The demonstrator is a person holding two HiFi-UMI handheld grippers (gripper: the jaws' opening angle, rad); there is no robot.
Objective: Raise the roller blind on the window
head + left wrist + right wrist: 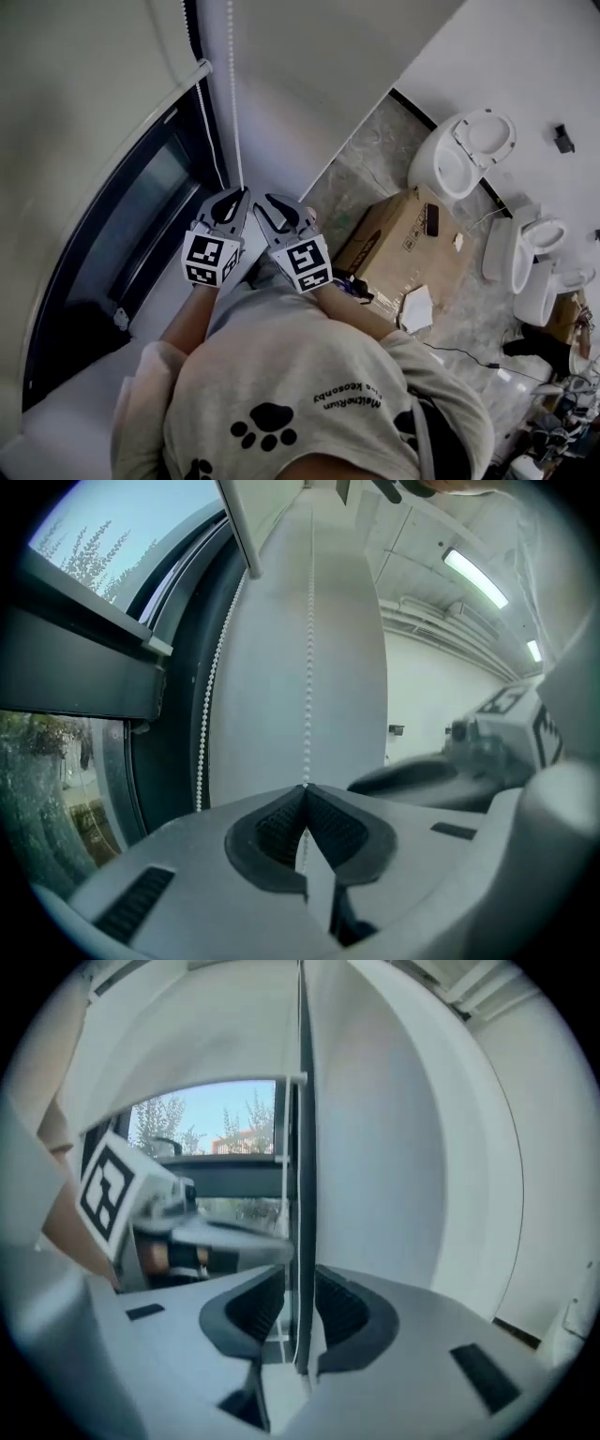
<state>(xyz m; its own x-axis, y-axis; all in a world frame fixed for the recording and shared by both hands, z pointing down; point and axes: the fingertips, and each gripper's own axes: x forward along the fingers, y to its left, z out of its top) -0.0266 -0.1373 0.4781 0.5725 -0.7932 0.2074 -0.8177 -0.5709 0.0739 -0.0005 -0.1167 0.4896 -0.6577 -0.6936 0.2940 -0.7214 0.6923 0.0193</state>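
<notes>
while the bead chain [308,667] is pinched at the very tips of the left gripper [305,791], that gripper's fingers are clenched hard together, and no gap is left between the ribbed pads [275,829]. from the fingertips the chain is seen running straight up against the pale wall strip [272,639]. a second strand [208,696] hangs to the left of the fingers, beside the dark window frame [84,682]. the roller blind [84,94] is found above and to the left of both grippers. its bottom bar [236,527] sits part way down the window, and bare glass [131,225] is shown beneath it. the right gripper [298,1283] is held just beside the left one, at about the same height in the head view. its fingers are released and stand apart. a blurred upright line, made up of a dark edge and a thin pale streak, is seen passing between those fingers without being pressed by either pad.
</notes>
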